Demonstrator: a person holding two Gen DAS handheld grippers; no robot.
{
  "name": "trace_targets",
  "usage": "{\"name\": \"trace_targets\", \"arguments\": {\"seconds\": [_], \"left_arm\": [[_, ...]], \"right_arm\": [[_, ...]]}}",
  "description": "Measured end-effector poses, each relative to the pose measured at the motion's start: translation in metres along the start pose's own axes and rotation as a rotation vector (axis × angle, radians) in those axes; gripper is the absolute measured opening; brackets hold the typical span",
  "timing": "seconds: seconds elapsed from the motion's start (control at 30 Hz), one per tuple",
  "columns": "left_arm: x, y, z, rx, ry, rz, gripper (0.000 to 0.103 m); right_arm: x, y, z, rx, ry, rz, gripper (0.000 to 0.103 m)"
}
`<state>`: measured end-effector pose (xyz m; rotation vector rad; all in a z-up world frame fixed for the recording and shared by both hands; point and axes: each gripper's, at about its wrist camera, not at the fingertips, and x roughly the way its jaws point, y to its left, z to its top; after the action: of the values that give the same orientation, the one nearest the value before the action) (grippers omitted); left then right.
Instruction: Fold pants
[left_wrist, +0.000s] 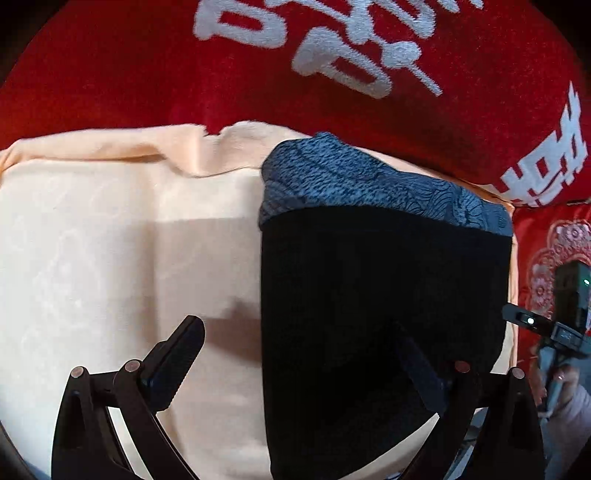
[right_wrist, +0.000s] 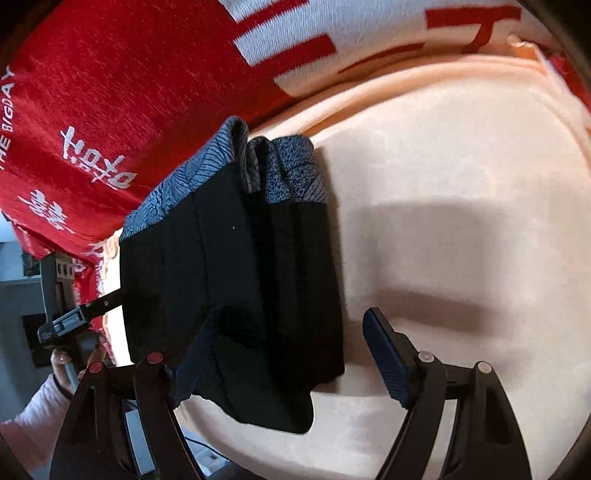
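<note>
On the peach cloth (right_wrist: 461, 184), folded pants (right_wrist: 229, 280) lie between both wide-open, empty tools (right_wrist: 273, 354).

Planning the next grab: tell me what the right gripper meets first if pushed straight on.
Probably the folded black pants: the right gripper, jaws open, points at their near edge on the peach cloth. Depth is unclear.

Black pants (left_wrist: 380, 295) with a blue-grey wave-patterned waistband (left_wrist: 354, 181) lie on a peach cloth (left_wrist: 110, 251); behind, a red blanket (left_wrist: 147, 74) with white lettering.
</note>
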<state>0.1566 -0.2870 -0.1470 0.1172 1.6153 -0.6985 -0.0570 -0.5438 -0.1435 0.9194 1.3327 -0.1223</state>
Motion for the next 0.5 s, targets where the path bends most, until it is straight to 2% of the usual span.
{"name": "trace_targets", "arguments": {"seconds": [0.07, 0.33, 0.5], "left_arm": [[0.005, -0.001, 0.003, 0.012, 0.008, -0.027, 0.101], [0.023, 0.003, 0.019, -0.007, 0.011, -0.08, 0.101], [0.033, -0.003, 0.02, -0.001, 0.012, -0.105, 0.102]], "right_arm": [[0.006, -0.005, 0.003, 0.004, 0.017, 0.029, 0.089], [0.02, -0.016, 0.02, 0.0, 0.039, 0.176, 0.09], [0.035, -0.013, 0.026, -0.037, 0.053, 0.239, 0.091]]}}
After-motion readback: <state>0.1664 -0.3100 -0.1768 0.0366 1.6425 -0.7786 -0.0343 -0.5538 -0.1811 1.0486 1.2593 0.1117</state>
